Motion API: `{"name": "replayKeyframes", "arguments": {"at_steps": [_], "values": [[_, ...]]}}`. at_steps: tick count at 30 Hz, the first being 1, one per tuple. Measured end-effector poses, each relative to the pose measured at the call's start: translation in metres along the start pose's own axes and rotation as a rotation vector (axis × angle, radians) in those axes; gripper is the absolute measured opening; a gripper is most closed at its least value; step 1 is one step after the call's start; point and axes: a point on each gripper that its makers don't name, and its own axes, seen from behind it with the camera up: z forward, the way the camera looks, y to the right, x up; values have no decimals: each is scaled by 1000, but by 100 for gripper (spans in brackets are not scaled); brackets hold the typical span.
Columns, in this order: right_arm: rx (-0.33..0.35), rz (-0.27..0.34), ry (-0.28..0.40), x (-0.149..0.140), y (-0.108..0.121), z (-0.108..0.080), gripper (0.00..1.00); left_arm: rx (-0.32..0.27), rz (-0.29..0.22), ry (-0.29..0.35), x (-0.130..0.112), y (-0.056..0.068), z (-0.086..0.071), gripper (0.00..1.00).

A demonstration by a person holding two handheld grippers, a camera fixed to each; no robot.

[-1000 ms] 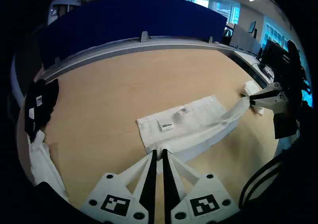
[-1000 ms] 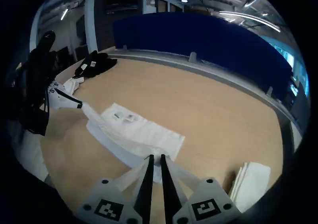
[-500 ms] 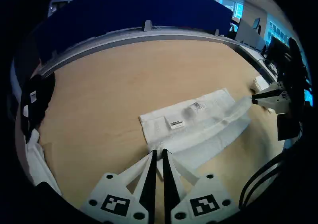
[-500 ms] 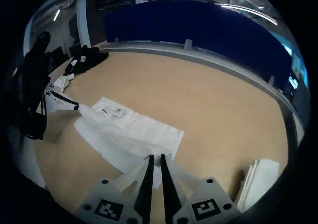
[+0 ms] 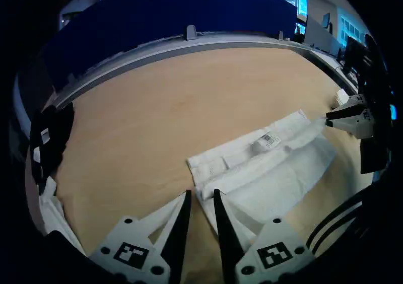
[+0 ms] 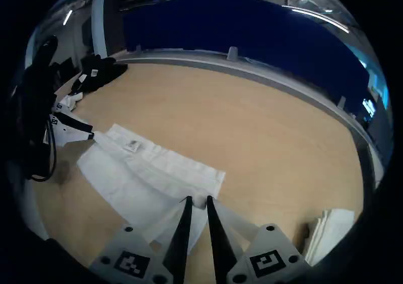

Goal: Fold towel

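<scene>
White towel [image 5: 272,175] lies flat on the light wooden table [image 5: 151,108], folded lengthwise into a long band with a narrower layer along its far edge; a small label [image 5: 267,140] sits on that upper layer.

Left gripper [image 5: 201,193]: jaws stand clearly apart; one corner of the towel lies at the fingertips, with bare wood visible in the gap; neither finger is seen pressing on the cloth.

Right gripper [image 6: 198,199]: jaws stand only narrowly apart; white cloth shows in the gap at the towel's other end; whether the fingers press on it cannot be told. In the left gripper view the same gripper appears at the far right, tips at the towel's far corner, with a dark-gloved hand [image 5: 375,92] behind it.

Surroundings: a blue partition [image 5: 176,17] runs along the far edge of the table, on a grey rail [image 5: 151,57]; dark garments [image 5: 50,138] lie near the left side of the table, well apart from the towel; a stack of folded white cloths [image 6: 327,233] rests near the table's right edge in the right gripper view.
</scene>
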Motion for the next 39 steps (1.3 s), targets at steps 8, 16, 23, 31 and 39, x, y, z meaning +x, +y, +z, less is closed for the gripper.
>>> {"name": "replayKeyframes", "arguments": {"at_steps": [8, 16, 23, 31, 39], "values": [[-53, 13, 14, 8, 14, 5, 40, 23, -27, 14, 6, -14, -3, 75], [-51, 5, 32, 11, 13, -4, 92, 22, -51, 21, 1, -17, -13, 87], [-44, 9, 28, 5, 12, -9, 93, 13, -67, 25, -2, -14, -20, 87], [-37, 0, 16, -7, 7, -17, 93, 23, -75, 26, -13, -15, -30, 87], [-30, 2, -3, -25, 1, -28, 93, 28, -100, 18, -32, -12, -41, 87]]}}
